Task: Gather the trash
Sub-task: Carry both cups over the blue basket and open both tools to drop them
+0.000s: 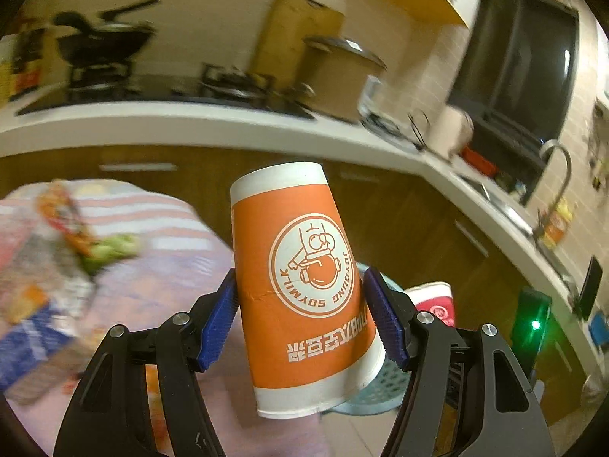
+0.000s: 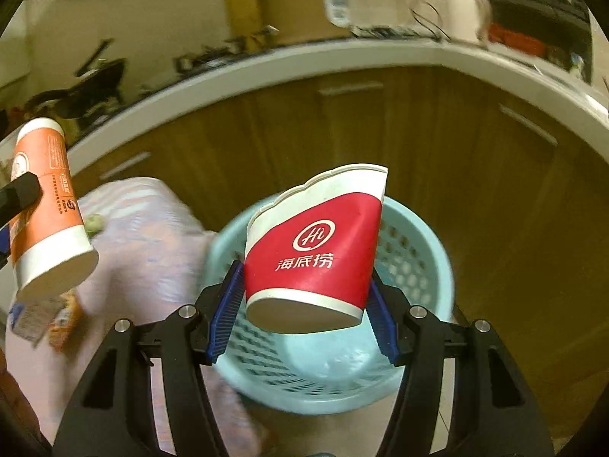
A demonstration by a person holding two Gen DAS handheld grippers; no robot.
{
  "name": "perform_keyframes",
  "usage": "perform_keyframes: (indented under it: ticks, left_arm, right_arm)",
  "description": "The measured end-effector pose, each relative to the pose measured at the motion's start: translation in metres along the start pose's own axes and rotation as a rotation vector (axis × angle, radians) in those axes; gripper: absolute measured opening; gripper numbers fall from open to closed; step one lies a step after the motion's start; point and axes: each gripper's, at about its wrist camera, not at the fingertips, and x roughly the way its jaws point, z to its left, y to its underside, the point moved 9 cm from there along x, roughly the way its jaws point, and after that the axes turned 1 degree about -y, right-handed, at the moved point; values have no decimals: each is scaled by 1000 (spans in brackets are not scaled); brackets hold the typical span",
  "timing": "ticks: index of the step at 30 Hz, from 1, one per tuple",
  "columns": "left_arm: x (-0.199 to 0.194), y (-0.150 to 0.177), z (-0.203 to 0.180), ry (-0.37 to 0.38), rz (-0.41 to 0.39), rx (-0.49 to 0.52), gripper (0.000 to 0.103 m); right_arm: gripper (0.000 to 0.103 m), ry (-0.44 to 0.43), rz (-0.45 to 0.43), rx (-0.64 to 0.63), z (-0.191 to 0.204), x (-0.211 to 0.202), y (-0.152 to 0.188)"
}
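Above the pale blue perforated plastic basket (image 2: 415, 266) our right gripper (image 2: 304, 314) clamps a dented red-and-white paper cup (image 2: 316, 243), poised for dropping. Our left gripper (image 1: 300, 318) pinches an upside-down orange-and-white paper cup (image 1: 304, 285) nearby; we carry 2 cups per trip.

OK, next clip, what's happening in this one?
A person is clearing trash with a handheld gripper in each hand. The left gripper is clamped on an orange soy milk paper cup, held with its open end toward the camera. The right gripper is clamped on a dented red paper cup, held above a light blue perforated basket on the floor. More wrappers lie on the striped cloth to the left. Neither cup is in the basket yet.
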Motion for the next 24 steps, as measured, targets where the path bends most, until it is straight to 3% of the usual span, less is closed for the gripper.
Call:
perform_keyframes:
  ticks: [7, 14, 18, 24]
  left_arm:
    - [65, 38, -31, 42, 147, 48, 63]
    - [98, 64, -32, 52, 244, 50, 63]
    - [101, 72, -28, 42, 271, 60, 72]
    - [95, 70, -27, 38, 255, 67, 73]
  right_arm:
    - [58, 44, 102, 47, -39, 32, 19]
    - [59, 51, 162, 36, -41, 49, 35]
    - [59, 46, 180, 35, -39, 51, 39]
    - [59, 52, 171, 34, -41, 44, 36]
